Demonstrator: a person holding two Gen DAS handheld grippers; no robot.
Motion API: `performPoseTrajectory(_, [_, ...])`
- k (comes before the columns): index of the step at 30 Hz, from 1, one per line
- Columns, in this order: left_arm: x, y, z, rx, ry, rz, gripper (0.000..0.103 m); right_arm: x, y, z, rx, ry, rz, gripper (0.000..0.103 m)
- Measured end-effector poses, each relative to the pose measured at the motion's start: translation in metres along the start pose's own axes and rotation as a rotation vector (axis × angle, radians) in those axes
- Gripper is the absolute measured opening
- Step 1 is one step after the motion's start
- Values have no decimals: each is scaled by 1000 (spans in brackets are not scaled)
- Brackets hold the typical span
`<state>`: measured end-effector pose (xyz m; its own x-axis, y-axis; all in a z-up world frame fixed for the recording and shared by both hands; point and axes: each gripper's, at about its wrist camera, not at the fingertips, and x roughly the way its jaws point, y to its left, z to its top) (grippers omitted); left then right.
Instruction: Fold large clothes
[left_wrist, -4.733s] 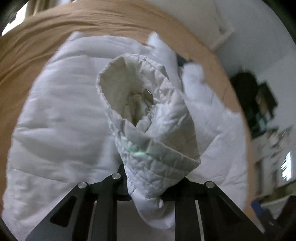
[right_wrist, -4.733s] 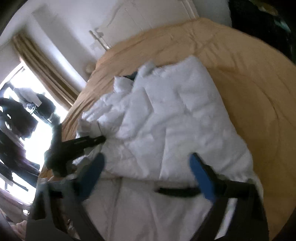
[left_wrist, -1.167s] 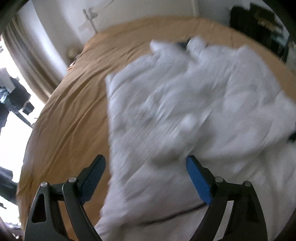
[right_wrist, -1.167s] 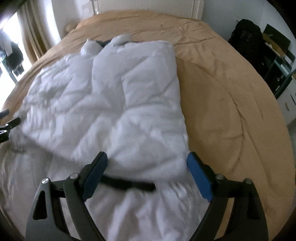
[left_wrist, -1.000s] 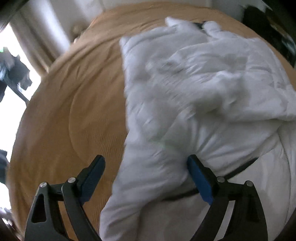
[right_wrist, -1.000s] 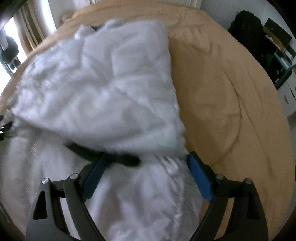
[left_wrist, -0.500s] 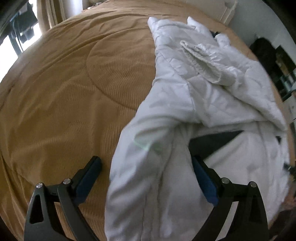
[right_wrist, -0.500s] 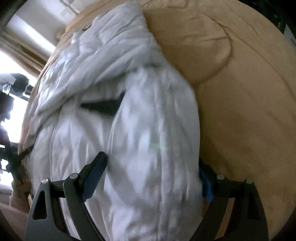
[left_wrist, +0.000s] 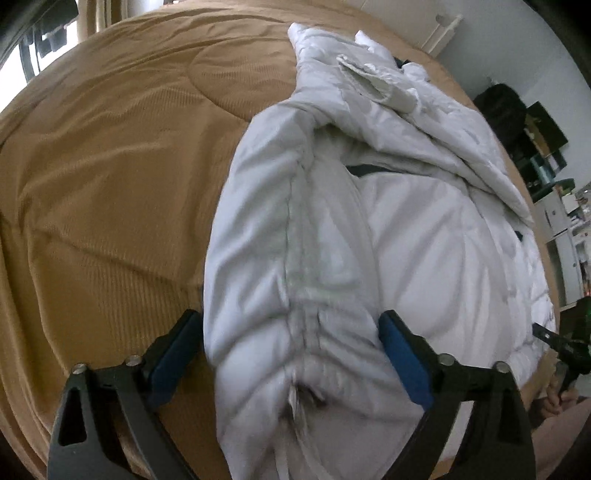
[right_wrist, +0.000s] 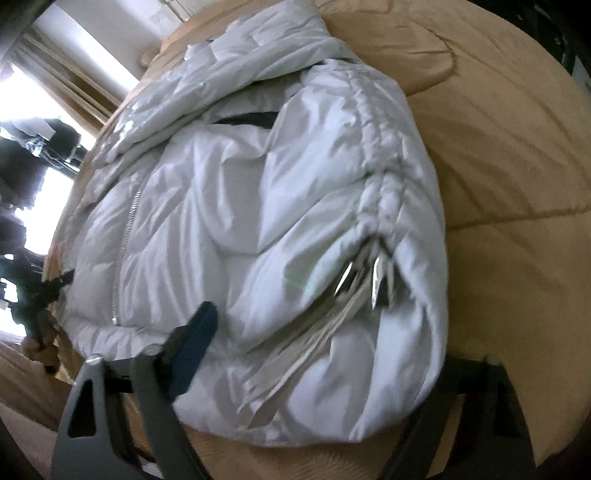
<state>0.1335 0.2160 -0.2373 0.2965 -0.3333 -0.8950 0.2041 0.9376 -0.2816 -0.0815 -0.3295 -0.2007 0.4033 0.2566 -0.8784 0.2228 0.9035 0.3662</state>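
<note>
1. Left gripper (left_wrist: 291, 347) first: its jaws have just been closing, and the near-left corner of the white puffer jacket (left_wrist: 424, 236) bulges up between the two blue pads. The pads sit right at the fabric's edges, but whether they press on it yet I cannot tell.
2. Right gripper (right_wrist: 321, 354) now: jaws likewise just closing. Only the left blue pad shows, against the jacket's near-right corner; the other finger is hidden under the padded fabric, so a true clamp cannot be confirmed here either.
3. The jacket lies on the tan bedspread (left_wrist: 110, 155), partly folded: a quilted upper section is turned back over the body, with a dark strip (left_wrist: 364, 170) peeking out under that flap.
4. From the right wrist view, a zipper (right_wrist: 127, 229) runs down the jacket's front, and silvery pull tabs (right_wrist: 375, 280) hang at the gathered side seam.
5. At the right edge of the left wrist view, the other gripper's dark fingertip and a bit of the person's hand (left_wrist: 557, 395) appear, blurred.
</note>
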Motion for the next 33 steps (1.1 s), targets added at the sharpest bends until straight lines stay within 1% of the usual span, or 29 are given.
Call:
performPoseTrajectory(1, [-1,1,-5,-5,3,-9,69,1,0,-1,12,0,18,46])
performPoseTrajectory(2, [0,3,-4,-21,7,-25,55,0,-2,-3,35,3,54,27])
performPoseTrajectory(3, [-3,4,-3,-43,-1,-47,39,-2,-7,0,61,-2,81,24])
performPoseTrajectory(4, [-7,1,-6,-54,-3,-67,31,-5,-10,0,87,-21,107,18])
performPoseTrajectory(5, [-12,1,-3,-66,-10,-93,24,-9,-10,0,96,-40,120,14])
performPoseTrajectory(6, [-15,-1,1,-68,-19,-104,21,-15,-11,1,101,-63,136,13])
performPoseTrajectory(8, [-23,-6,11,-54,-36,-124,20,-29,-8,7,89,-104,153,11])
performPoseTrajectory(10, [-40,-10,23,-34,-74,-141,19,-46,-3,14,62,-137,161,11])
performPoseTrajectory(14, [-75,-10,48,-60,-161,-185,19,-89,19,38,-15,-234,173,11])
performPoseTrajectory(16, [-94,-10,57,-76,-199,-210,19,-107,30,47,-34,-283,187,10])
performPoseTrajectory(17, [-100,-10,57,-69,-205,-209,19,-113,36,49,-42,-301,194,10])
performPoseTrajectory(19, [-113,-8,47,-40,-209,-189,19,-127,45,47,-60,-334,210,10])
performPoseTrajectory(21, [-119,-3,31,-41,-207,-194,18,-139,45,35,-76,-342,228,9])
performPoseTrajectory(24, [-125,13,8,-88,-197,-241,18,-143,44,10,-89,-329,239,8])
performPoseTrajectory(26, [-128,16,3,-85,-184,-240,18,-147,37,-2,-84,-309,238,8])
performPoseTrajectory(27, [-128,17,5,-80,-176,-227,18,-145,36,-2,-78,-306,237,8])
performPoseTrajectory(29, [-127,14,17,-73,-169,-233,18,-143,32,6,-54,-303,259,8])
performPoseTrajectory(30, [-127,12,28,-70,-176,-232,18,-143,31,14,-48,-311,264,8])
performPoseTrajectory(32, [-129,8,56,-70,-195,-248,18,-139,34,42,-32,-329,281,7])
performPoseTrajectory(33, [-131,4,75,-70,-211,-253,17,-141,35,54,-29,-344,285,7])
